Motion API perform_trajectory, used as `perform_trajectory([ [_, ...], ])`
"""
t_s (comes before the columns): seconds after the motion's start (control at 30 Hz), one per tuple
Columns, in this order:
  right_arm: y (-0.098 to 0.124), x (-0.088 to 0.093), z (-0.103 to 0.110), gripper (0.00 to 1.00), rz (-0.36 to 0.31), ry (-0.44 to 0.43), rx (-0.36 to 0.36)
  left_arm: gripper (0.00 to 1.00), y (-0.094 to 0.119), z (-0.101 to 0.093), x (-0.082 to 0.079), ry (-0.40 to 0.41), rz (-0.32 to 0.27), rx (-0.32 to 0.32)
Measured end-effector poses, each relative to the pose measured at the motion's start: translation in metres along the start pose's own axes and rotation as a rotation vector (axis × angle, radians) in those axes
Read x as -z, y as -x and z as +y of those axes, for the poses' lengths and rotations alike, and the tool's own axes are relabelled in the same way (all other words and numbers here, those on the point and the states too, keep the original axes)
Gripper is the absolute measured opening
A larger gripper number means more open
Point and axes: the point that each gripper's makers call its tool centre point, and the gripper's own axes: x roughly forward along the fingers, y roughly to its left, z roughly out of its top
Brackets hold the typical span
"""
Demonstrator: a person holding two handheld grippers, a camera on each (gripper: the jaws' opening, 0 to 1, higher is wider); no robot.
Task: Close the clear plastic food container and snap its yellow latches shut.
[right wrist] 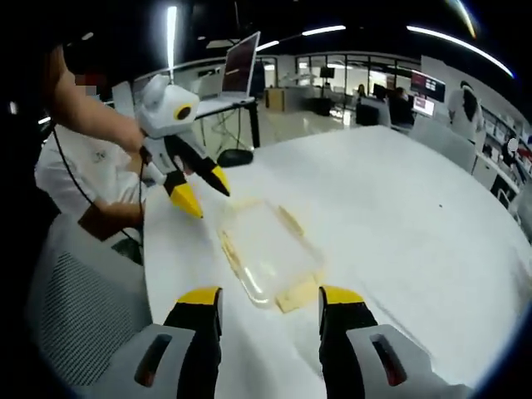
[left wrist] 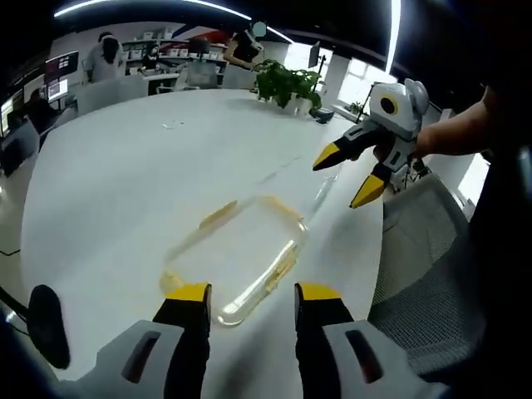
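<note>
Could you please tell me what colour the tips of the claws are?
Yellow, over black bases; clearest in the right gripper view, on the right claw and the left claw.

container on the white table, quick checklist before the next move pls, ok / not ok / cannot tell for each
1. Clear container lies flat on the white table: ok.
2. Lid fully seated on it: cannot tell, the plastic is clear and blurred.
3. Yellow latches snapped shut: cannot tell.
4. Left gripper open, close to the container: ok.
5. Right gripper open, raised off the container: ok.
6. Neither gripper holds anything: ok.
</note>
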Motion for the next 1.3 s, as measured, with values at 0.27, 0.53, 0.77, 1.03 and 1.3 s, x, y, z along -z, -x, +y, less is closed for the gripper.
perform_trajectory([
  [0.27, -0.008, 0.004, -0.003, 0.46, 0.053, 0.045, 0.002, 0.41, -0.004, 0.009, 0.003, -0.025, 0.022, 0.028],
  [0.53, -0.016, 0.01, -0.004, 0.45, 0.11, 0.1, -0.01, 0.44, -0.007, 0.017, 0.011, -0.081, 0.068, 0.044],
  [0.77, -0.023, 0.018, -0.011, 0.43, 0.204, 0.179, -0.035, 0.45, -0.008, 0.033, 0.016, -0.172, 0.139, 0.052],
  [1.03, -0.032, 0.022, -0.014, 0.43, 0.26, 0.225, -0.071, 0.48, -0.01, 0.046, 0.019, -0.289, 0.2, 0.055],
  [1.3, -0.041, 0.023, -0.02, 0.43, 0.299, 0.259, -0.097, 0.49, -0.012, 0.056, 0.03, -0.393, 0.285, 0.075],
])
